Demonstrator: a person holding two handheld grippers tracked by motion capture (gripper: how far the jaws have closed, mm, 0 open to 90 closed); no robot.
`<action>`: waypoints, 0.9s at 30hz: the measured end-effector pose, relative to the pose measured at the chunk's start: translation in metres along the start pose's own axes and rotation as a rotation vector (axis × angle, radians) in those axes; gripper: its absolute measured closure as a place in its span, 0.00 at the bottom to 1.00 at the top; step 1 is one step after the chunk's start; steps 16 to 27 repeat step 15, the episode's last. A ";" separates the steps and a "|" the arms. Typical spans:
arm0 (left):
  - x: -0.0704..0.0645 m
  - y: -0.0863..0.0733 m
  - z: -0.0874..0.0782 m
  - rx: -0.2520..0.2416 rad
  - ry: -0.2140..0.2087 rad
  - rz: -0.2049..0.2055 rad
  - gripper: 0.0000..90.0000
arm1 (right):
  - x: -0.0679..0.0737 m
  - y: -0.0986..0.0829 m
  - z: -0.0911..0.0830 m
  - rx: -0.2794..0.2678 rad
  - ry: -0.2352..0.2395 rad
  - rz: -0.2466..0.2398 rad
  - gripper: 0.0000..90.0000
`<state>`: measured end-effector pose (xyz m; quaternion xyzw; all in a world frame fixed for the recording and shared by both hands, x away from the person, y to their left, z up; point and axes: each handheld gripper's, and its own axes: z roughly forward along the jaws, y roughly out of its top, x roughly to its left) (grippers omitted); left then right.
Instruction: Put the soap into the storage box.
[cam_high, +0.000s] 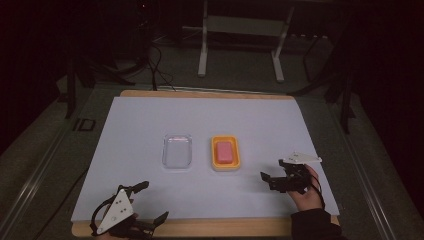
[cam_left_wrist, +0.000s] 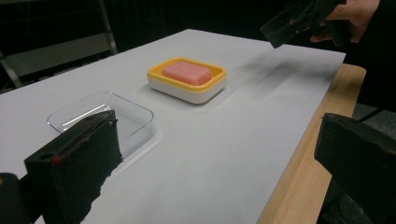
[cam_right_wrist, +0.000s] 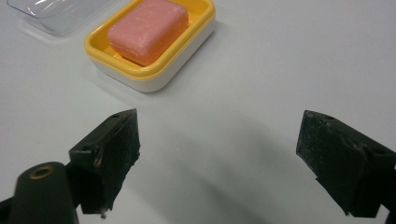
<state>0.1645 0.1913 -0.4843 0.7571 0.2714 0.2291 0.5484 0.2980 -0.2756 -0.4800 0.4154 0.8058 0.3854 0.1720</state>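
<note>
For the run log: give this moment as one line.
left hand-held gripper open, idle | right hand-held gripper open near soap dish | pink soap in dish | clear lid beside

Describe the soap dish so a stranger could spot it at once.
Start at the white mat on the table. Two shallow dishes lie side by side near its middle. The soap dish is the one nearer the right gripper: yellow-rimmed, holding pink soap, unlike the empty clear tray.

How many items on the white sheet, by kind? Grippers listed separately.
Clear plastic lid: 1
Yellow-and-white soap dish: 1
Pink soap bar, lying in the dish: 1
Total on the sheet: 3
Grippers: 2, left gripper and right gripper, both with jaws apart and holding nothing.
</note>
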 end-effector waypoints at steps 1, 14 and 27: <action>0.000 0.000 0.000 -0.002 -0.001 0.000 0.01 | 0.000 -0.002 0.000 0.006 0.001 -0.001 0.14; 0.000 0.001 0.000 -0.007 -0.013 0.000 0.01 | -0.003 -0.006 0.006 -0.013 -0.029 -0.013 0.15; 0.000 0.001 0.000 -0.007 -0.013 0.000 0.01 | -0.003 -0.006 0.006 -0.012 -0.033 -0.010 0.15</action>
